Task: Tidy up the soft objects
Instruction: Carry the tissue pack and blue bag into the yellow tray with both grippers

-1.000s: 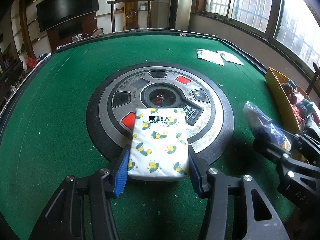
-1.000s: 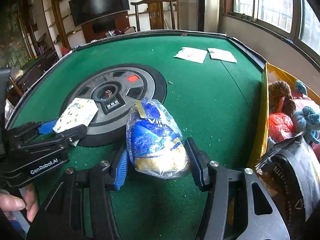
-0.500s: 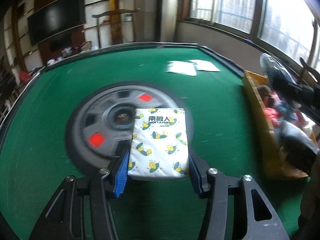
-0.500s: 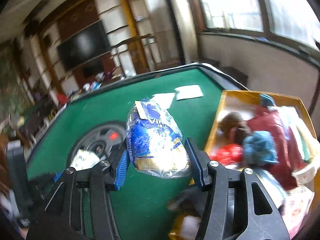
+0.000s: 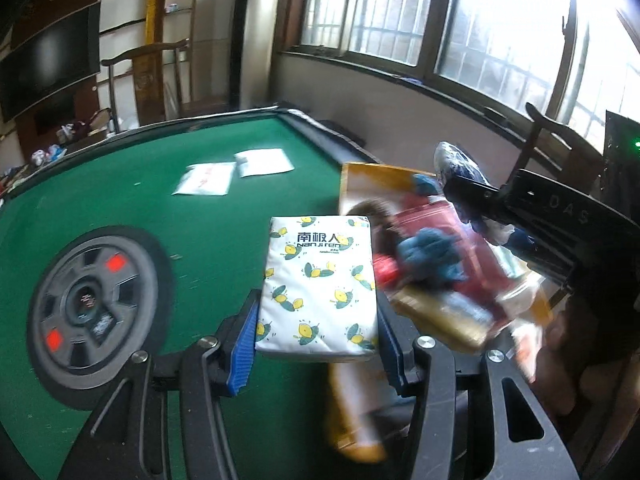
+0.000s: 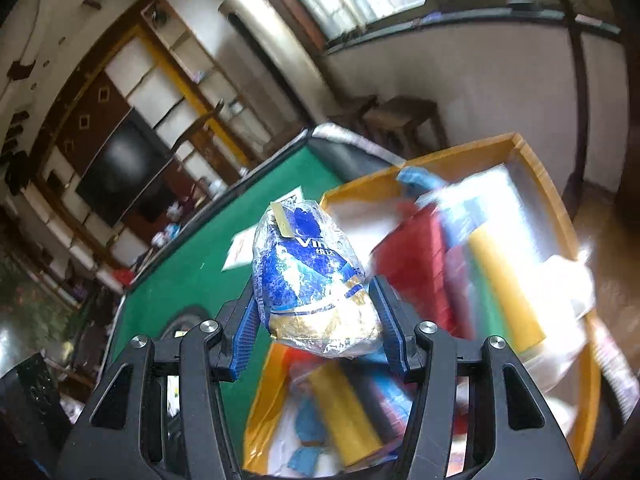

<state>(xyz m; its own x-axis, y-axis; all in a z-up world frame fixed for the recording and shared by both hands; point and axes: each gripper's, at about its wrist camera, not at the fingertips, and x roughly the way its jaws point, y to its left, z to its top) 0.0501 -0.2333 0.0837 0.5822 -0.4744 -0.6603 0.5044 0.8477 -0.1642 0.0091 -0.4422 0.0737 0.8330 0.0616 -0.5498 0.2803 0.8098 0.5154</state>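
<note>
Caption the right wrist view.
Right gripper carries a crinkly blue-and-gold plastic pack above the yellow box.

Two wrist fisheyes, each looking forward and down along its claw.
Left view faces the green tabletop from close above; right view, rolled, overlooks the yellow box; both share these.
</note>
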